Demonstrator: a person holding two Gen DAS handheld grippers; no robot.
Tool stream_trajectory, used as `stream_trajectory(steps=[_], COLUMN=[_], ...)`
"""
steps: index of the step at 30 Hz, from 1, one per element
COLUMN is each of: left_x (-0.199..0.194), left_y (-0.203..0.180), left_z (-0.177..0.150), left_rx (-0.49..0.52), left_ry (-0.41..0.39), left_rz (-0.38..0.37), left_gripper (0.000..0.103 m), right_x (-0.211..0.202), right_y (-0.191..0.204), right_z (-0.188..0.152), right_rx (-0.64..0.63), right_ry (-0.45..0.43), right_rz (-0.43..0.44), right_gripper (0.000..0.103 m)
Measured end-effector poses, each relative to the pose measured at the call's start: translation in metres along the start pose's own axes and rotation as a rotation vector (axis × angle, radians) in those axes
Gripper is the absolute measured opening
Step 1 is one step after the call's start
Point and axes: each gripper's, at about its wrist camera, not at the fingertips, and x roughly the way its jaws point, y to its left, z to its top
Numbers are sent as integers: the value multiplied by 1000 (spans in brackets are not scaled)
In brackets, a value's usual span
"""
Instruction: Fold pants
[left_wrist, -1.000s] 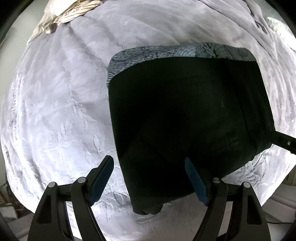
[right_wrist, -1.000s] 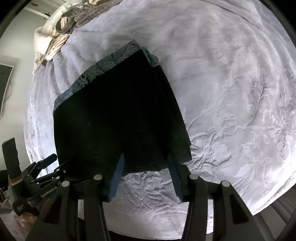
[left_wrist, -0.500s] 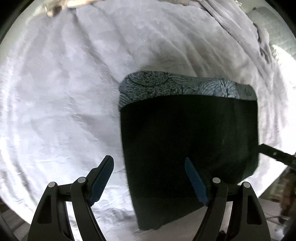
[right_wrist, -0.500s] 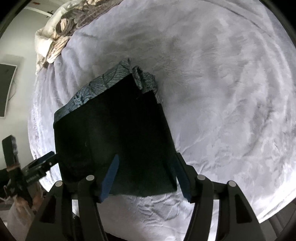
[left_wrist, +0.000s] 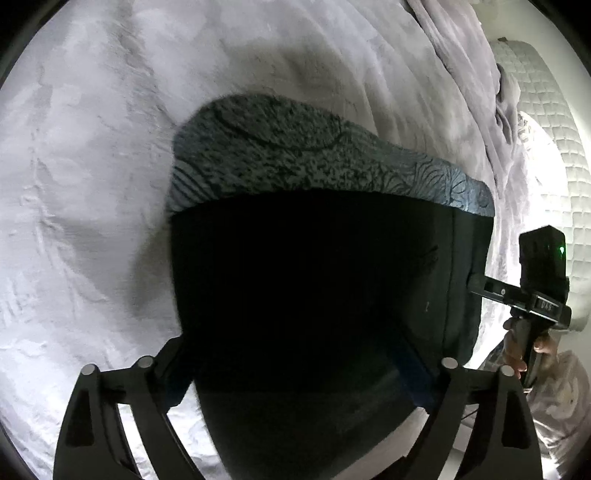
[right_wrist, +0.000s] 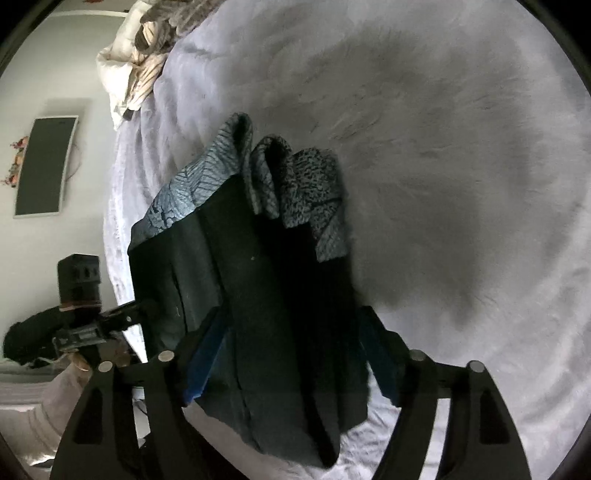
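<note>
Folded dark pants (left_wrist: 314, 295) with a grey patterned band (left_wrist: 295, 162) at the far end lie on the white bedspread (left_wrist: 92, 184), filling the middle of both wrist views; no container appears in either. The left gripper (left_wrist: 295, 369) and the right gripper (right_wrist: 291, 354) each have their fingers spread wide with the pants' near edge lying between them, but whether the fingers touch the cloth cannot be told. Beyond the pants, a crumpled beige blanket (right_wrist: 136, 70) sits at the bedspread's far corner, and a dark wall panel (right_wrist: 46, 166) hangs to its left.
</note>
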Motion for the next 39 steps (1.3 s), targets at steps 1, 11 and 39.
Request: stream_trajectory(steps=[1,11,39], left_x=[4,18,-143], left_y=[-2,-10,38], left_z=[1,9,-94], left_rx=[-3,-42,101], left_ry=[1,-15,-163], left_rz=[-2,11,101], left_gripper=[97,97,64], right_x=[3,22,10], right_y=[-1,-16,132], right_z=[2,3,-113], right_rx=[5,134,81], right_ry=[6,15,-111], right_rz=[12,117,200], right_gripper=[80,80,48])
